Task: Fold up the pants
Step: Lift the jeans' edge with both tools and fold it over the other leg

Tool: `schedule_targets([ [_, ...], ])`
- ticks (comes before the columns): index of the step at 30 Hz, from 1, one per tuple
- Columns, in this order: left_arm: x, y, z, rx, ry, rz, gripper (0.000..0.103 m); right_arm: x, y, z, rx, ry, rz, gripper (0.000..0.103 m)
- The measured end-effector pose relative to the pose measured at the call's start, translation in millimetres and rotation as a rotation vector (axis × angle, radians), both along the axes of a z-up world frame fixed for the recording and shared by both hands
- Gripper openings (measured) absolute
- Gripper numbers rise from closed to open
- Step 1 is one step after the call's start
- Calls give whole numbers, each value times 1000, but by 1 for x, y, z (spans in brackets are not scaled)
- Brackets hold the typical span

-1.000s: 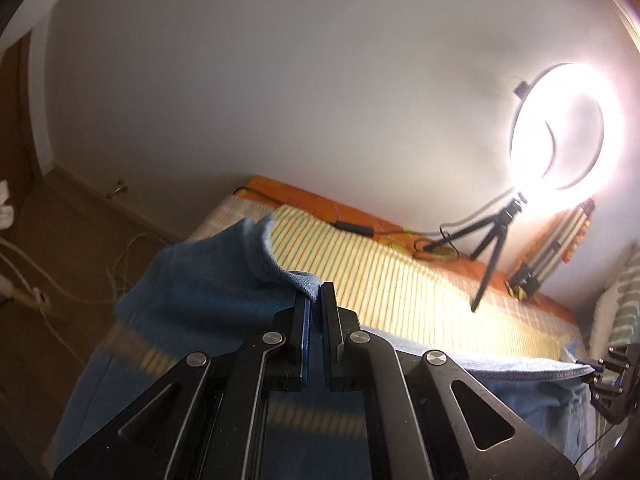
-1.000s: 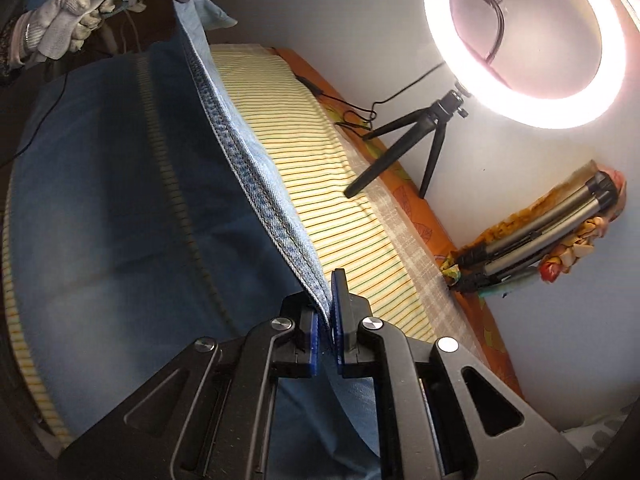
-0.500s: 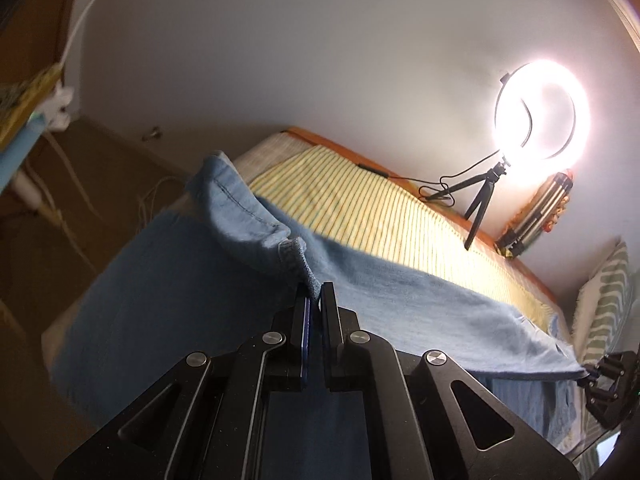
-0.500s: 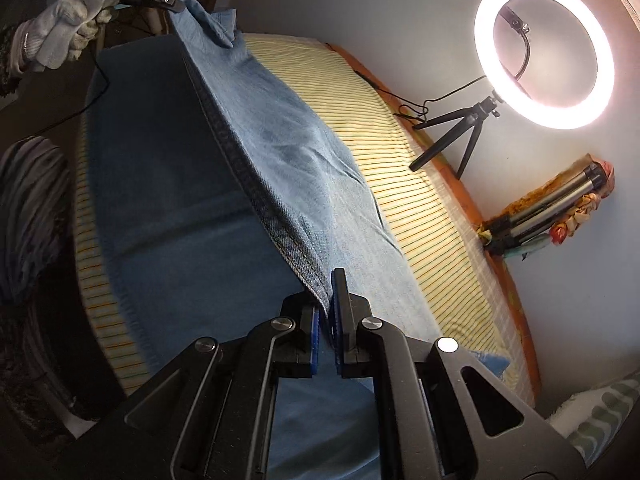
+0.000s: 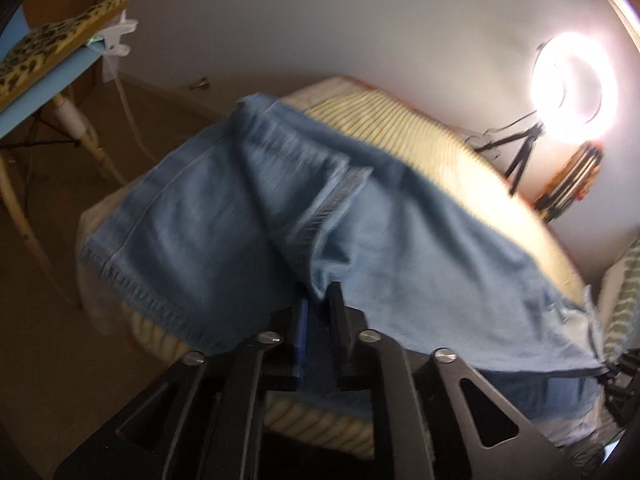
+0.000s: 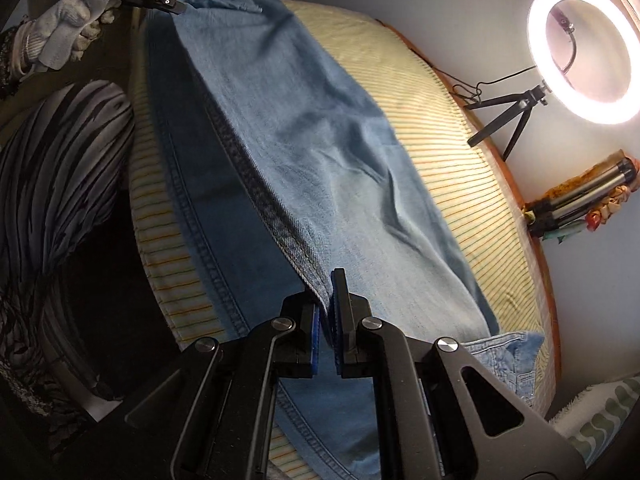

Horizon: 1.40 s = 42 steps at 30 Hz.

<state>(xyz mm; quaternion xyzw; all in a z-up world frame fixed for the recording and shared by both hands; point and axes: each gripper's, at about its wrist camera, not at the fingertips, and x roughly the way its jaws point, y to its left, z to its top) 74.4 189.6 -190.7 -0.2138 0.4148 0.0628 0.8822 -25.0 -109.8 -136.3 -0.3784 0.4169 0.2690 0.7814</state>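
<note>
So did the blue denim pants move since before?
Yes. The blue denim pants, folded over, now cover more of the striped yellow bed cover, their edge closer to the glowing ring light.

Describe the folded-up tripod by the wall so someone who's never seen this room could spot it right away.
Start at the bed with the yellow striped cover, then look to its far side where the glowing ring light stands on a small black tripod. Just beside that, against the wall, lies the folded tripod: silvery legs bundled together on orange patterned cloth, unlike the spread black one.
</note>
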Motion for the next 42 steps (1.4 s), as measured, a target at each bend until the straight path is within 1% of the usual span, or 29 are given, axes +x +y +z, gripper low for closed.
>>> schedule_targets([
  [2,-7,2,-1,6,0,9,19,1,-1,-4,-5,7,0,6],
  [3,-10,2,0,18,3,13,23,0,-2,-6,-6,10,-1,6],
  [4,-13,3,4,37,-1,22,30,1,-2,-7,-6,15,-2,6],
  [5,-16,6,5,42,-3,29,34,1,-2,-8,-5,18,-3,6],
  [7,-11,7,14,52,-12,16,34,2,-1,-10,-3,25,-6,6],
  [8,-4,4,20,80,-13,-11,37,4,-1,-11,-2,29,-10,6],
  [10,13,-5,30,141,-14,-38,49,5,-1,-14,-3,31,-14,6],
  [11,22,-7,31,158,-4,-52,60,5,0,-14,-4,31,-14,6],
  [12,32,-10,32,172,11,-66,64,6,1,-14,-4,32,-15,6],
  [13,40,-13,30,186,29,-83,64,6,0,-15,-3,32,-15,6],
  [14,51,-17,27,220,51,-103,64,6,0,-15,-1,34,-16,6],
  [17,75,-27,18,330,94,-123,64,6,-3,-13,5,29,-21,6],
  [19,89,-28,7,391,143,-124,64,5,-4,-11,4,21,-21,6],
  [20,90,-25,2,400,157,-110,64,5,-4,-10,6,18,-22,6],
  [21,92,-20,-1,393,163,-93,64,5,-4,-9,7,16,-23,6],
  [22,91,-10,-3,353,159,-66,62,5,-4,-9,7,12,-25,6],
  [24,86,8,-6,249,136,-19,43,4,-3,-8,4,4,-24,6],
  [25,82,19,-7,194,129,4,24,4,-3,-8,2,2,-25,6],
  [26,77,29,-7,143,114,29,10,4,-3,-8,-1,-1,-27,6],
  [27,73,36,-6,124,101,49,7,4,-2,-7,-3,-3,-28,6],
  [32,34,68,6,39,1,168,6,4,-1,-8,-24,-7,-25,6],
  [34,25,78,7,19,-16,191,6,5,1,-9,-37,-3,-22,6],
  [36,23,85,2,-11,-15,201,6,7,2,-9,-48,-4,-17,6],
  [38,21,94,-5,-79,-2,198,6,9,3,-9,-57,-8,-16,6],
  [40,21,99,-9,-92,7,197,6,11,3,-9,-60,-11,-18,6],
  [42,23,99,-8,-86,2,180,6,12,3,-9,-66,-12,-22,6],
])
